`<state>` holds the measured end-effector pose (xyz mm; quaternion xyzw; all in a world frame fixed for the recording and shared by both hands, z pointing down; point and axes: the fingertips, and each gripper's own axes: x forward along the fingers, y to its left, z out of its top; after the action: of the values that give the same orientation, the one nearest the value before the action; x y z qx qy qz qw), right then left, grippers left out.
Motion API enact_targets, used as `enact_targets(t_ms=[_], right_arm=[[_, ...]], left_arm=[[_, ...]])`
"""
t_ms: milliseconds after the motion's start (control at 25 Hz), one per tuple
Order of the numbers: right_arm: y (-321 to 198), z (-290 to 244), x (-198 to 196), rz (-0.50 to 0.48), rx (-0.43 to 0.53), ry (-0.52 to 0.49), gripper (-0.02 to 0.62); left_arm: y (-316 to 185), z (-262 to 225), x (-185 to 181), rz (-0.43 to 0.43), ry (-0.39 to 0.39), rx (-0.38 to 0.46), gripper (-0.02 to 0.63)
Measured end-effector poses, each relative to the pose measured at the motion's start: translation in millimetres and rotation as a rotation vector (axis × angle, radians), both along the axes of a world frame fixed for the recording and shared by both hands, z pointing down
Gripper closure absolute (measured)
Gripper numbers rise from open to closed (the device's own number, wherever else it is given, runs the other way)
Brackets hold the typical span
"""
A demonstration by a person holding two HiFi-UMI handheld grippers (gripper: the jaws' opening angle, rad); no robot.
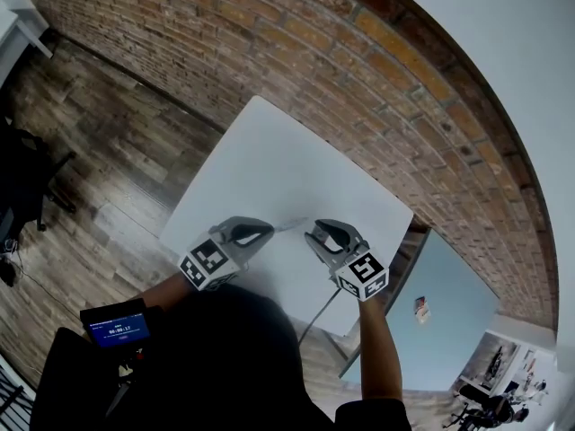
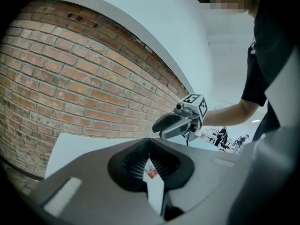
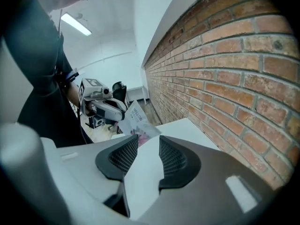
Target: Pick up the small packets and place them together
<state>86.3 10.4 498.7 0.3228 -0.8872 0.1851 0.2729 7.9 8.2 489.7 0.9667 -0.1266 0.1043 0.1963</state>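
A small white packet [image 1: 289, 225] hangs just above the white table [image 1: 269, 151], near its front edge. My left gripper [image 1: 266, 231] is shut on one end of it. In the left gripper view the packet [image 2: 152, 175], white with a red mark, is pinched between the closed jaws [image 2: 149, 144]. My right gripper [image 1: 313, 237] faces it from the right and stands open. In the right gripper view only bare table shows between the jaws [image 3: 143, 146]. The printed packet [image 3: 136, 121] sticks out from the left gripper [image 3: 110, 108] just beyond them, touching neither pad.
A brick wall [image 1: 377, 70] runs along the far side of the table. Wood floor [image 1: 117, 151] lies to the left, with a dark chair [image 1: 27, 187] at the far left. A light blue surface [image 1: 440, 312] sits to the lower right.
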Motion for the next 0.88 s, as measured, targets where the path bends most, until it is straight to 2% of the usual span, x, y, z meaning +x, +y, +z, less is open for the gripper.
enact_targets(t_ms=[160,320,440,760,880], right_arm=[[4,3,3,0.060,-0.035,-0.139,0.412],[5,3,-8,0.057,-0.092,-0.294,0.396],[4,1,-13,0.037,-0.083,-0.328,0.390],[4,-10,-16,0.018,-0.065,-0.440,0.393],[5,-12,-12,0.027,-0.056,-0.456,0.474]], left_arm=[[-2,-5,0,-0.010,0.039,-0.008,0.604],[1,-18,4,0.017,0.109,-0.066,0.604],[6,-26,11,0.048,0.136,-0.065,0.604],[12,-28,16,0.092,0.146,-0.086,0.604],[11,-25,15,0.079,0.138,-0.088,0.604]])
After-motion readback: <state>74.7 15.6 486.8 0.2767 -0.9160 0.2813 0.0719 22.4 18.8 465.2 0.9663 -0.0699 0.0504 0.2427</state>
